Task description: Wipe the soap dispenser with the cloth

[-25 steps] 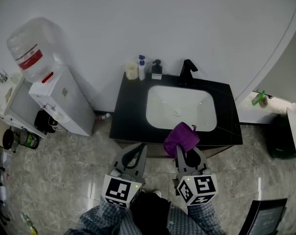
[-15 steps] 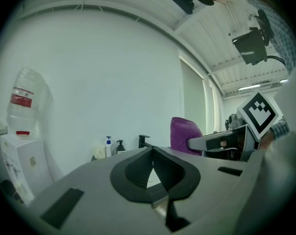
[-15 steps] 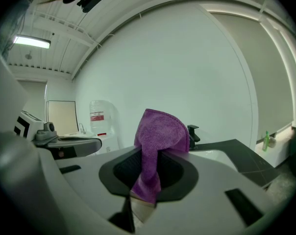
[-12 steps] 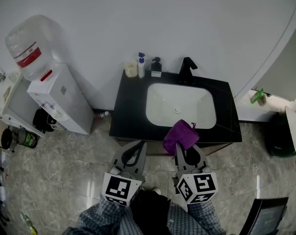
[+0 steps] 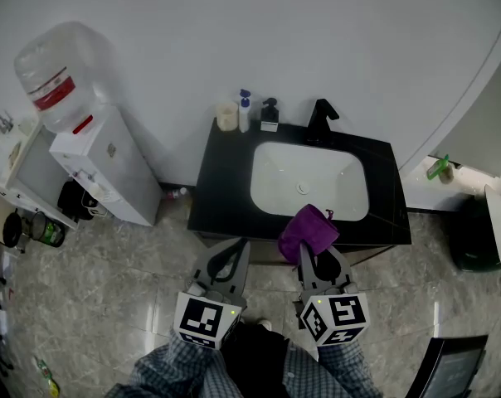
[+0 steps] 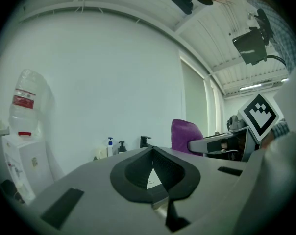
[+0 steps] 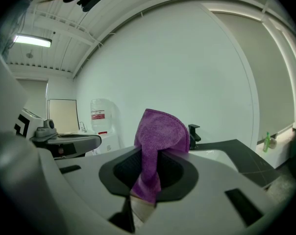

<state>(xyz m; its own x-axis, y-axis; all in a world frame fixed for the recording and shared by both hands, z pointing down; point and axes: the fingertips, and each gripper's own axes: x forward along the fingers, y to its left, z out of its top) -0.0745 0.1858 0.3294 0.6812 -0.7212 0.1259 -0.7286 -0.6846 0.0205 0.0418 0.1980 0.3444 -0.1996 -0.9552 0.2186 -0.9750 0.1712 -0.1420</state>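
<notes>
R gripper (image 7: 150, 173) is pinching the purple cloth (image 7: 160, 131): jaws pressed onto its lower end. The cloth's long axis runs straight up out of the jaws, and the top is folded over in a rounded hump that leans fwd toward the sink. From the head view the bunch sits just past the gripper tips, overlapping the front edge of the black counter (image 5: 221, 185) near the basin (image 5: 308, 181).

L gripper (image 6: 153, 153) has its jaws pressed together w/ nothing between them; I only see a thin sliver of light through the pads. It hangs beside the R one, short of the counter front, tips aimed at the counter.

Soap dispenser (image 5: 269, 114) is at the back of the counter against the wall, standing upright w/ its long axis vertical and the pump on top. Which way the nozzle points is too small for me to tell. It's just left of the black faucet (image 5: 320, 121) and just right of a blue-capped bottle (image 5: 245, 111) and a pale cup (image 5: 226, 116). Both grippers are well apart from it, w/ the basin between.

Water cooler (image 5: 105, 168) w/ its jug stands left of the counter.
</notes>
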